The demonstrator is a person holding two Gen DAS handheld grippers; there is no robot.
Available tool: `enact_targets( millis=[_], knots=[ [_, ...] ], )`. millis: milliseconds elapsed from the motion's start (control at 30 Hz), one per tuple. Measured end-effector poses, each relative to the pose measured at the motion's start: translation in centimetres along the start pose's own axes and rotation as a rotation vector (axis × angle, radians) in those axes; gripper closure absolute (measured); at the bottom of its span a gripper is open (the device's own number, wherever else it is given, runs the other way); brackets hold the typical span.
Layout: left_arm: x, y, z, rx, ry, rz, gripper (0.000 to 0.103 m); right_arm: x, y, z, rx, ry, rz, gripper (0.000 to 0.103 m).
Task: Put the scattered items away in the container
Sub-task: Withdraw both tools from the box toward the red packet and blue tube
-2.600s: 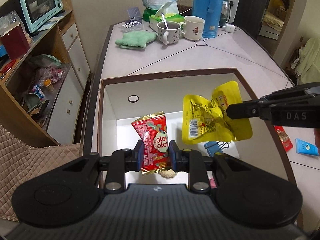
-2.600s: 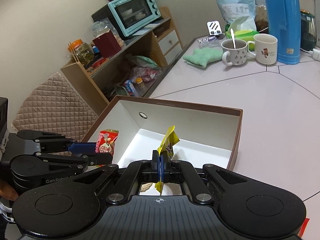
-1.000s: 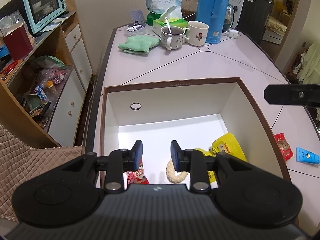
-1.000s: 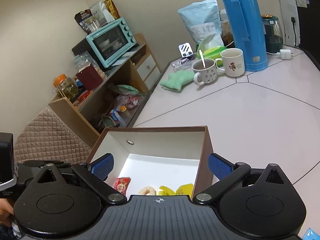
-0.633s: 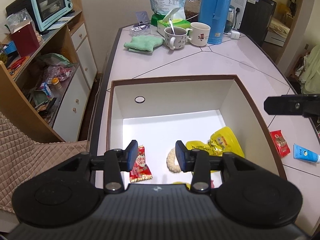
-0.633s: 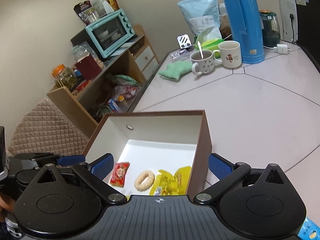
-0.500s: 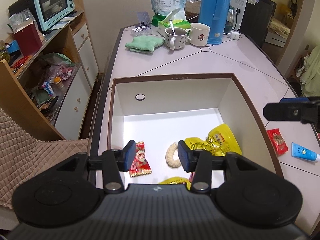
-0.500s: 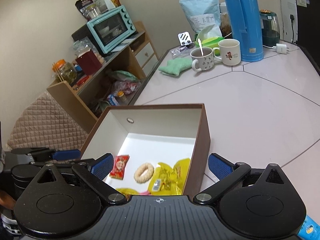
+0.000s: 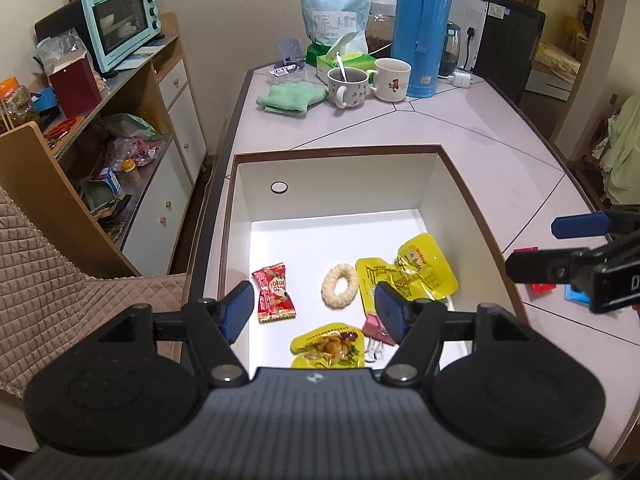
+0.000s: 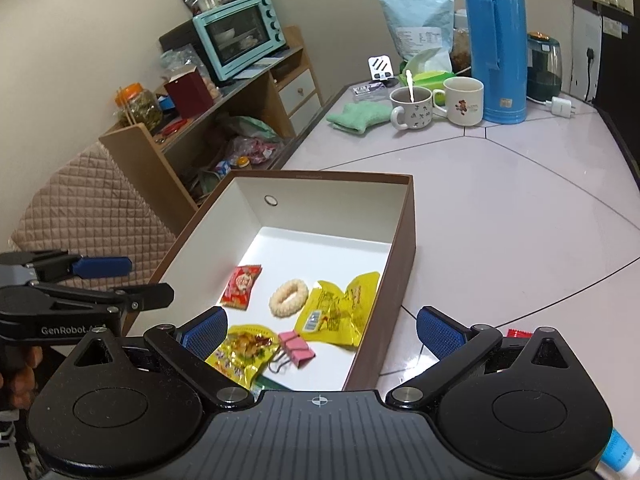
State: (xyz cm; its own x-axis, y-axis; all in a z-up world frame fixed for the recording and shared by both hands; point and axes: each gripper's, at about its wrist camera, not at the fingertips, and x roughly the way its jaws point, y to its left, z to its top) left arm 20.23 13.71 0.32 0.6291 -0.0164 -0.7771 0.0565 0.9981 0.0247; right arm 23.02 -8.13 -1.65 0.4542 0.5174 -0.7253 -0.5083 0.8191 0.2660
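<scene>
The brown box (image 9: 472,196) with white inside walls sits on the pale tiled table (image 9: 460,128), near its left edge. On its floor lie a red candy wrapper (image 9: 274,292), a ring-shaped snack (image 9: 340,286), a crumpled yellow pouch (image 9: 412,272), a second yellow packet (image 9: 328,346) with a food picture, and a pink binder clip (image 10: 296,346), which touches that packet.

The left gripper (image 9: 314,312) hangs above the box's near end, its jaws opening with nothing between them. The right gripper (image 10: 318,330) is spread wide and empty, straddling the box's near right corner, 1 finger over the inside and 1 over the table.

Outside the box on the right, a red packet (image 9: 540,286) and a blue-and-white tube (image 10: 618,458) lie on the table, both partly hidden: the right gripper covers most of the packet, and the tube is cut by the frame edge. Something green beneath the binder clip cannot be made out.

At the far end stand 2 mugs (image 9: 348,88), a blue thermos (image 9: 424,28), a green cloth (image 9: 290,98) and a tissue box (image 9: 344,60), well apart from the box.
</scene>
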Motion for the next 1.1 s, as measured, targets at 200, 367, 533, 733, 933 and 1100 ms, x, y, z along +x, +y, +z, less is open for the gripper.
enact_targets(
  millis=[200, 367, 533, 733, 933, 1100],
  knots=[
    [-1.7, -0.8, -1.0, 0.003, -0.011, 0.014, 0.031, -1.0, 1.1, -1.4, -0.043, 0.001, -0.009, 0.000],
    [-2.9, -1.3, -1.8, 0.005, -0.019, 0.017, 0.029, -1.8, 1.7, -2.3, -0.063, -0.002, -0.024, 0.000],
    [-4.0, -1.8, -2.5, 0.002, -0.029, 0.023, 0.026, -2.8, 1.8, -3.0, -0.068, -0.007, -0.022, 0.000],
    [-5.3, -2.6, -3.6, -0.001, -0.032, 0.028, 0.021, -3.4, 1.9, -3.9, -0.073, 0.001, -0.007, 0.000],
    [-6.1, -3.1, -4.7, -0.016, -0.023, 0.040, 0.020, -3.9, 1.9, -4.6, -0.085, 0.012, 0.016, 0.000],
    [-6.7, -3.6, -5.6, -0.032, -0.015, 0.058, 0.016, -4.3, 1.6, -5.3, -0.095, 0.022, 0.039, 0.000]
  ],
)
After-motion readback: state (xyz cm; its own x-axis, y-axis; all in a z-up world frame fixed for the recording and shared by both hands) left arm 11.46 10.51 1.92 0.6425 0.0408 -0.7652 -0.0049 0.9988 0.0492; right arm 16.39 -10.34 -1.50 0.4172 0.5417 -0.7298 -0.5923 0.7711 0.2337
